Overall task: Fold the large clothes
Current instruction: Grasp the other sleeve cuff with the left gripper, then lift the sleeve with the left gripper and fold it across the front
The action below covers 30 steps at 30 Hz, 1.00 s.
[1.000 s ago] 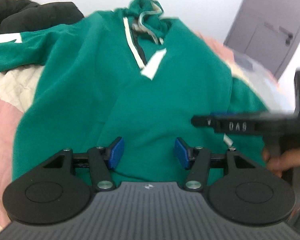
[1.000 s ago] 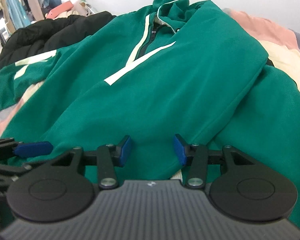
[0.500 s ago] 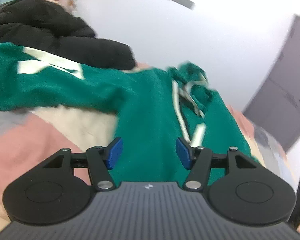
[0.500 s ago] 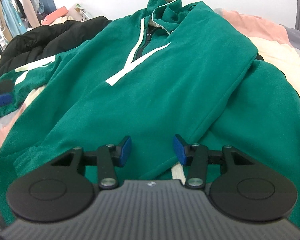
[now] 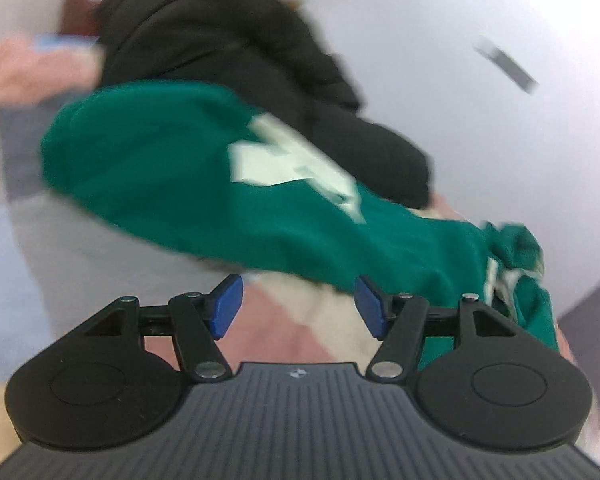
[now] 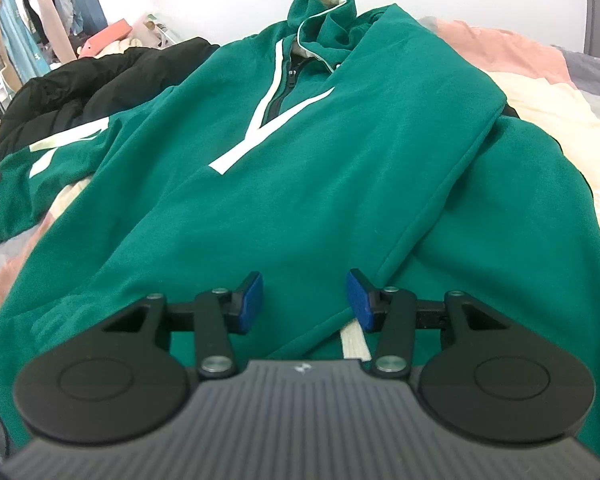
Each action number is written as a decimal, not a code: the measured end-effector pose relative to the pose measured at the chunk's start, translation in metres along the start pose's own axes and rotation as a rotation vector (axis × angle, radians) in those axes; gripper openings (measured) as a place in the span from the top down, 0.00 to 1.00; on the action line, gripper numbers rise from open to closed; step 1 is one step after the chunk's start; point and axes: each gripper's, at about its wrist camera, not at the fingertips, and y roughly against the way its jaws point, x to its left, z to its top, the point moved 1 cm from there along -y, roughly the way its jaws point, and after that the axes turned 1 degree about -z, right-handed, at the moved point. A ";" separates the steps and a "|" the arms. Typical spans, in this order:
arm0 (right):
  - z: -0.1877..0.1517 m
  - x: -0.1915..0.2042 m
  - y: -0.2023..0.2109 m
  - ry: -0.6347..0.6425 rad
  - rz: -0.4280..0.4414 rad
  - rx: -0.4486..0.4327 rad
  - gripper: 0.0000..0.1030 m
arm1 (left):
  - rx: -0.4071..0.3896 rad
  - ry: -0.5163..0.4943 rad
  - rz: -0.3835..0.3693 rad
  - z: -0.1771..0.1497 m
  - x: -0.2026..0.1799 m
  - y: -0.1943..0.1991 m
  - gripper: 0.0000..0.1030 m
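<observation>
Opening, the left gripper (image 5: 298, 306) jaws hold nothing near the green hoodie (image 6: 300, 168); right gripper (image 6: 304, 300) jaws part-open, empty

Green hoodie (image 6: 340, 184) with white V-stripes on chest and sleeve (image 6: 66, 146), cream hood lining and dark zip; black jacket (image 6: 84, 84); bedding (image 6: 540, 92) in pink, cream and grey patches; black grippers with blue pads (image 6: 250, 302).

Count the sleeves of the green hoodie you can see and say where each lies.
2. The left sleeve stretches out to the picture's left, beside the black jacket. The right sleeve is folded across the hoodie's front.
</observation>
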 end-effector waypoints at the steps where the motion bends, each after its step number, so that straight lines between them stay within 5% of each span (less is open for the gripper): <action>1: 0.000 -0.001 0.000 -0.006 0.000 0.002 0.53 | 0.017 0.054 0.001 0.004 0.013 -0.006 0.35; 9: -0.002 -0.002 0.003 -0.039 -0.001 0.002 0.53 | 0.067 0.456 -0.004 0.010 0.091 -0.058 0.35; 17: -0.001 -0.006 -0.002 -0.058 0.005 0.003 0.52 | -0.090 0.724 -0.086 0.017 0.155 -0.071 0.35; 23: -0.001 -0.004 -0.004 -0.046 -0.002 0.002 0.52 | -0.188 0.725 -0.070 0.028 0.162 -0.076 0.37; 27: 0.000 -0.003 -0.005 -0.049 -0.004 0.002 0.52 | -0.203 0.608 0.039 0.036 0.160 -0.074 0.72; 30: 0.000 -0.002 -0.005 -0.048 -0.005 0.002 0.52 | -0.230 0.517 0.075 0.040 0.154 -0.066 0.87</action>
